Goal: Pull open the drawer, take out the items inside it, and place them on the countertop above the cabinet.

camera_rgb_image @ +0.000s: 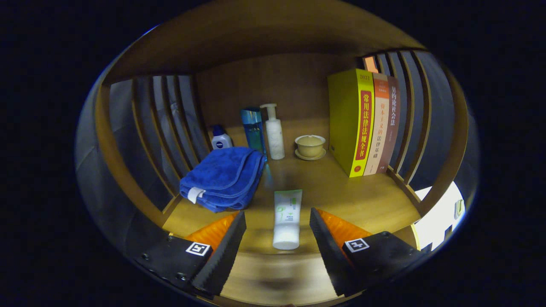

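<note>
Towel (224, 177) hides small bottle's (221, 138) base.

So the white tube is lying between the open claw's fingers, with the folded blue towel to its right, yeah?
Not quite. In the gripper view the white tube does lie between the open claw's fingers, but the folded blue towel is to its left, not right.

**One forward-looking fisheye on the tool**

The camera rides on the tool (277, 219) and looks forward along its two parted fingers (226, 243), tilted slightly down onto the wooden worktop (362, 196). It sits close: a white tube (286, 219) lies between the fingertips, with a blue towel (224, 177), bottles and upright books (362, 121) beyond, against the back panel.
</note>
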A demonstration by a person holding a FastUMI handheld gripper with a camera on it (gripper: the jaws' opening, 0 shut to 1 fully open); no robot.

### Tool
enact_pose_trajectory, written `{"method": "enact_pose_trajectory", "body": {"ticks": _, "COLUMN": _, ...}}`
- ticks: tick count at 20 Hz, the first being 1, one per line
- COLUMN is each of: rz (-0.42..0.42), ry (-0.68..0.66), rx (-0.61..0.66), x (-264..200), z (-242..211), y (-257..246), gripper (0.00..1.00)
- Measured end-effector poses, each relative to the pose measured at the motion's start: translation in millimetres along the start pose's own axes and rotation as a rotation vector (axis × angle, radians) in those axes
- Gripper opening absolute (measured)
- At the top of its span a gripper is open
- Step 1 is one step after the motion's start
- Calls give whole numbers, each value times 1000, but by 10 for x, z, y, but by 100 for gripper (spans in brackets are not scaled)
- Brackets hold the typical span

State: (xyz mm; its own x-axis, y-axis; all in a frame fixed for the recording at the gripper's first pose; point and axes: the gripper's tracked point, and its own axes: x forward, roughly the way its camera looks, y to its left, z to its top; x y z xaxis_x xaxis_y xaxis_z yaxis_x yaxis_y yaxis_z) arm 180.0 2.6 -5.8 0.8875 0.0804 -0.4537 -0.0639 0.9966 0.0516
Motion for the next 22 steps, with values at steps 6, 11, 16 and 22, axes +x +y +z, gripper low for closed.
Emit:
{"method": "enact_pose_trajectory", "body": {"ticks": 6, "rz": 1, "ry": -82, "rx": -17, "x": -577, "z": -62, "y": 79, "gripper": 99}}
{"method": "enact_pose_trajectory", "body": {"ticks": 11, "rz": 14, "ry": -114, "rx": -20, "x": -967, "z": -310, "y": 122, "gripper": 99}}
{"method": "enact_pose_trajectory", "body": {"ticks": 16, "rz": 19, "ry": -136, "rx": -35, "x": -1374, "z": -707, "y": 212, "gripper": 99}}
{"method": "enact_pose_trajectory", "body": {"ticks": 22, "rz": 6, "ry": -117, "rx": 17, "x": -1543, "z": -1162, "y": 176, "gripper": 99}}
